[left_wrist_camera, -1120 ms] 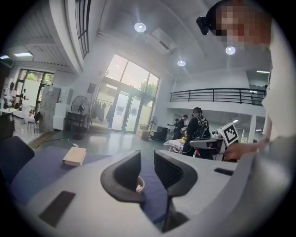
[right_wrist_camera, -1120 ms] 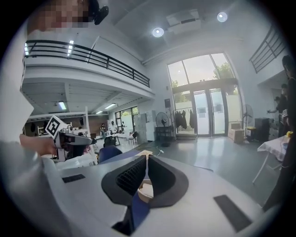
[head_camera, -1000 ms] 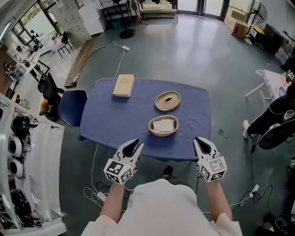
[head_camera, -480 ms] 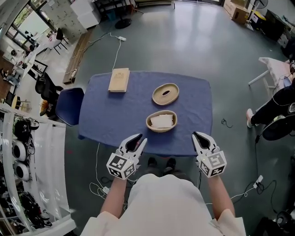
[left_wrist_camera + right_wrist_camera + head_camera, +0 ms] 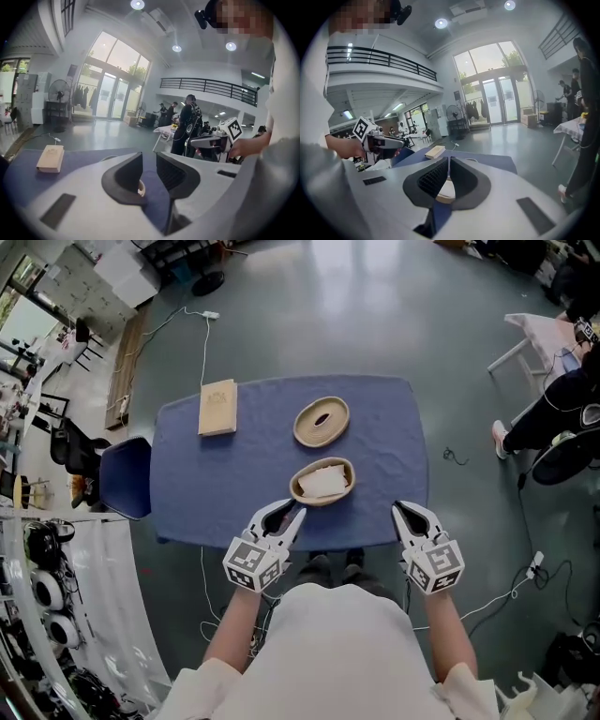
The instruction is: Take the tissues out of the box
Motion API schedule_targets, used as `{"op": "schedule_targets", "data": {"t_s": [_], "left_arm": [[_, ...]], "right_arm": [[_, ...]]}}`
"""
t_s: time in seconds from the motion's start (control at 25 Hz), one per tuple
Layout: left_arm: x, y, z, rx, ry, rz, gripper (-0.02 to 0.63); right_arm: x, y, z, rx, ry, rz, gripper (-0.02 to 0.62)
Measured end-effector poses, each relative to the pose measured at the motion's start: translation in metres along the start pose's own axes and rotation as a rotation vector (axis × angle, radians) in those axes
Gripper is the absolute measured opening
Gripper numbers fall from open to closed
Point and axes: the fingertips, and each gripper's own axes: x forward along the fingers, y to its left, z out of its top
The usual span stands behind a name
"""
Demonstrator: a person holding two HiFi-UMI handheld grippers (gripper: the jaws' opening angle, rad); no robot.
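I see white folded tissues [image 5: 323, 482] lying in the open tan oval box [image 5: 299, 491], near-centre on the wrinkled blue cloth [image 5: 234, 488]. Its slotted oval lid [image 5: 305, 429] lies just beyond, and a flat rectangular carton [image 5: 217, 408] sits far left. My left gripper [image 5: 289, 513] is part-open and empty; my right gripper [image 5: 405, 512] is closed and empty.

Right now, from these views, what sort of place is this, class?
Probably a large open workshop or lab hall: a bare grey floor, a railed upper gallery, and tall glass doors beside a standing fan.
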Motion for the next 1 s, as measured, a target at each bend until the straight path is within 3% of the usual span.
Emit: {"op": "schedule_targets", "data": {"t_s": [0.36, 0.48, 1.0], "left_arm": [[0.08, 0.029, -0.078, 0.169, 0.27, -0.147, 0.124], [0.106, 0.031, -0.1, 0.217, 0.323, -0.192, 0.126], [0.185, 0.058, -0.223, 0.483, 0.673, -0.346, 0.143]], "right_arm": [[0.015, -0.015, -0.032, 0.089, 0.068, -0.107, 0.038], [0.018, -0.016, -0.042, 0.11, 0.089, -0.132, 0.038], [0.039, -0.018, -0.069, 0.176, 0.142, -0.179, 0.038]]}}
